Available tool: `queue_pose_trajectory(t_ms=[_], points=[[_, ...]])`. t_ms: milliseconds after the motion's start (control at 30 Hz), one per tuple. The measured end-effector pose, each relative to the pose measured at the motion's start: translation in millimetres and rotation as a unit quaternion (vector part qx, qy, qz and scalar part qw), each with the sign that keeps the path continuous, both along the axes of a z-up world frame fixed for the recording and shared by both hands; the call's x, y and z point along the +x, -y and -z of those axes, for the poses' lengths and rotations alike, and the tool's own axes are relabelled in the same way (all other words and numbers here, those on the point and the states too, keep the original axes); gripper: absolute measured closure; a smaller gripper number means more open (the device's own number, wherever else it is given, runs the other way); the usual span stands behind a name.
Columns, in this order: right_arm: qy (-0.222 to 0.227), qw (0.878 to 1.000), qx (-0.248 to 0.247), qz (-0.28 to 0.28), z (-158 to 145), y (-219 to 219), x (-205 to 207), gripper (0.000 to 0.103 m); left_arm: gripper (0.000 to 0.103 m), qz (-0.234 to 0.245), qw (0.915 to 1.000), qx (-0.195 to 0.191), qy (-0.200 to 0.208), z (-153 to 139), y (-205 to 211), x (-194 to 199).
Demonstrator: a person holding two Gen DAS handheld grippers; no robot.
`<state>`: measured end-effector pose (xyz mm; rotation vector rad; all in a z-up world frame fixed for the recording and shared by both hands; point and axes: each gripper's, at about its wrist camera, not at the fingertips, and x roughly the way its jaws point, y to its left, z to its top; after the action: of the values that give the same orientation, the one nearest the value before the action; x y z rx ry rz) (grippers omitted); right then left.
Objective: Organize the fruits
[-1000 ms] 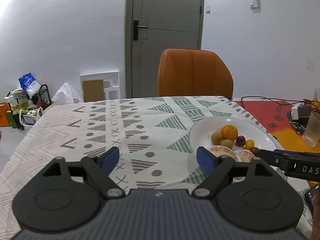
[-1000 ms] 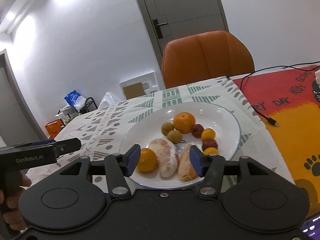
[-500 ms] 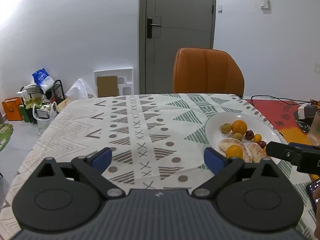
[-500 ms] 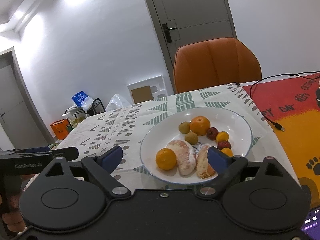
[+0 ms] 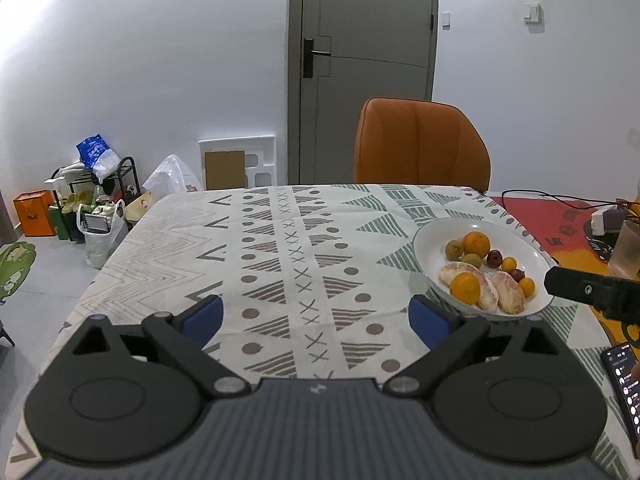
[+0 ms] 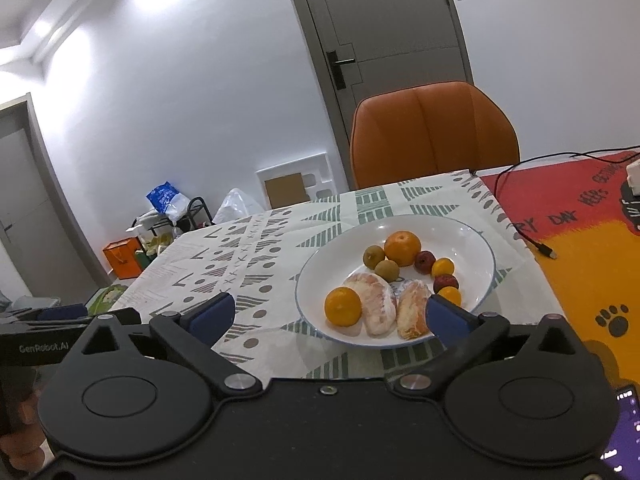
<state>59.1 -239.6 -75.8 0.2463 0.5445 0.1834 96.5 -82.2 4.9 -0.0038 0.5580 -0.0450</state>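
A white plate (image 6: 472,240) holds several fruits: a large orange (image 6: 402,248), a smaller orange (image 6: 343,306), two peeled citrus pieces (image 6: 374,304), two green-brown fruits (image 6: 373,256), dark red fruits (image 6: 425,262) and small yellow ones. My right gripper (image 6: 327,318) is open and empty, just in front of the plate's near rim. My left gripper (image 5: 316,320) is open and empty over the patterned tablecloth, left of the plate (image 5: 432,240). The right gripper's body shows in the left wrist view (image 5: 592,292).
An orange chair (image 5: 422,144) stands at the table's far side. A red-and-yellow mat (image 6: 592,240) with a black cable (image 6: 520,232) lies to the right of the plate. A phone (image 5: 624,380) lies at the near right. A frosted cup (image 5: 628,248) stands far right.
Both grippers have drawn back from the plate and opened wider. The smaller orange, between the right gripper's fingers a second ago, now lies free on the plate.
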Motion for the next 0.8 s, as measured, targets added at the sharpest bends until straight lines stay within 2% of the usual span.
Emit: queue_pose_trajectory(t_ms=[800], points=[[-0.008, 0.999, -0.017, -0.04, -10, -27, -34, 0.0, 0.005, -0.024, 0.9995, -0.019, -0.012, -3, -35, -47]])
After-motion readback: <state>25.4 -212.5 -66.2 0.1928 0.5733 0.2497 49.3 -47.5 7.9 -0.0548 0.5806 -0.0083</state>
